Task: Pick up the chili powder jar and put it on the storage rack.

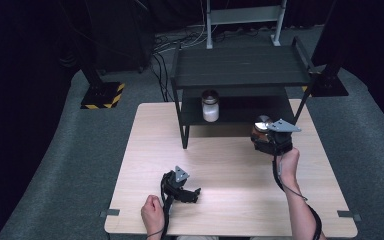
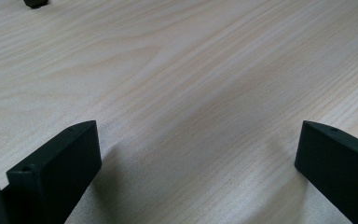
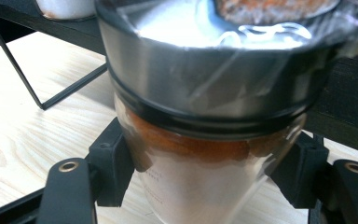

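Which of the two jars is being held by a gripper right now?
The jar with orange-brown contents, clamped in the right gripper before the black shelf. The jar with white contents stands untouched on the lower level.

A black two-tier shelf [image 1: 240, 72] stands at the far edge of the wooden table [image 1: 145, 150] (a white-filled jar [image 1: 210, 106] sits on its lower tier).

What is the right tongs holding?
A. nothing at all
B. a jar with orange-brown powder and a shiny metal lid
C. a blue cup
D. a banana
B: in the right gripper view the right tongs have their black jaws pressed on both sides of a glass jar with orange-brown powder inside and a shiny metal lid on top.
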The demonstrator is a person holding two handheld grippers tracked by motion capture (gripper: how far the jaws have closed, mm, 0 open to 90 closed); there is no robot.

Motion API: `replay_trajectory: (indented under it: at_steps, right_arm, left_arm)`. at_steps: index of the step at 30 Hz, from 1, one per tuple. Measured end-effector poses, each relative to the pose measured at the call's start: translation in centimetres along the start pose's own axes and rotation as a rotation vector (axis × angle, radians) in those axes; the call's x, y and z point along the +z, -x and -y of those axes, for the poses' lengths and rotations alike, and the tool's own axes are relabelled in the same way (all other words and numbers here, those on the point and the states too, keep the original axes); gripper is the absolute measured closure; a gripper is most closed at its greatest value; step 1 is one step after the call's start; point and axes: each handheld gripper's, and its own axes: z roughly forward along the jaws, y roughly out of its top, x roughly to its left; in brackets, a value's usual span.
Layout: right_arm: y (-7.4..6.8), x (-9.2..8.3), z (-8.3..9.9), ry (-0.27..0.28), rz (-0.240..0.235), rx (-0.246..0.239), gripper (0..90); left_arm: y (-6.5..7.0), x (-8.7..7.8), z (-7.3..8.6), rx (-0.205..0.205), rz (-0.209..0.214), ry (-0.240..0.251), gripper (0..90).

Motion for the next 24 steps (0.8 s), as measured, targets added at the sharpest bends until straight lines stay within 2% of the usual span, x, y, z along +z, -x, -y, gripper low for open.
replay_trajectory:
  at_steps: [24]
  right_arm:
    - [0.26, -0.46, -1.03, 0.017, 0.01, -0.011, 31.0]
  left_arm:
    - [0.0, 0.0, 0.0, 0.0, 0.0, 0.0, 0.1]
